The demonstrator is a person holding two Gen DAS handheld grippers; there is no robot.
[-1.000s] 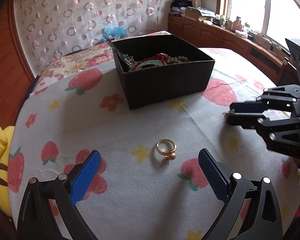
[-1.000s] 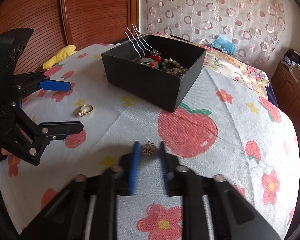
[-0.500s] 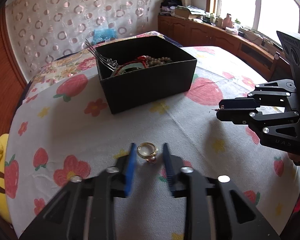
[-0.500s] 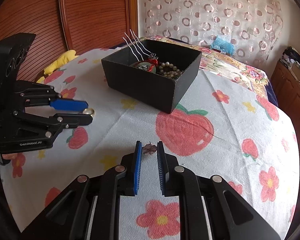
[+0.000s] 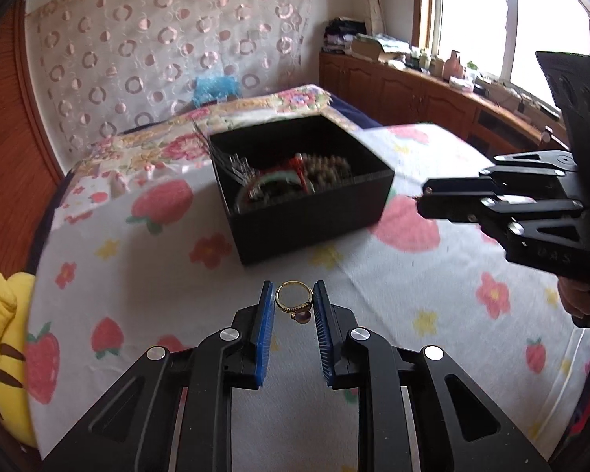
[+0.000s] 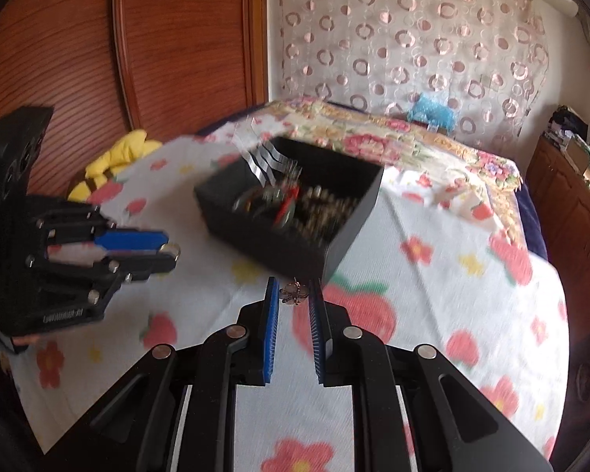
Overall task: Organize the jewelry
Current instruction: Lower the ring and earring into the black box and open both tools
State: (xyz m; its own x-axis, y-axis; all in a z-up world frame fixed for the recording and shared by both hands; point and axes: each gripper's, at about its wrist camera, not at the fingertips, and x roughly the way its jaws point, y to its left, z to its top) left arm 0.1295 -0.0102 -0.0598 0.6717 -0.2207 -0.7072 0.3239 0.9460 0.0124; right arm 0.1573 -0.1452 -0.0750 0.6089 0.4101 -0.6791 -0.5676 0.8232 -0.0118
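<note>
Ahead, the black box (image 5: 306,192) sits on the strawberry sheet (image 5: 373,314), open-topped and already holding beads (image 5: 330,167), a red piece and metal pins (image 6: 265,161) that stick up over its far-left rim. Left gripper (image 5: 294,303) is closed on a gold ring (image 5: 294,299), pinched between its blue pads near the tips, clear of the sheet. Right gripper (image 6: 294,295) is clamped on a small brooch-like charm (image 6: 294,293), just before the box's near corner. Each gripper flanks the other, apart, with bare sheet between them and the box. A yellow plush (image 5: 4,354) lies at the bed's left edge, a wooden cabinet (image 5: 413,94) along the right.
</note>
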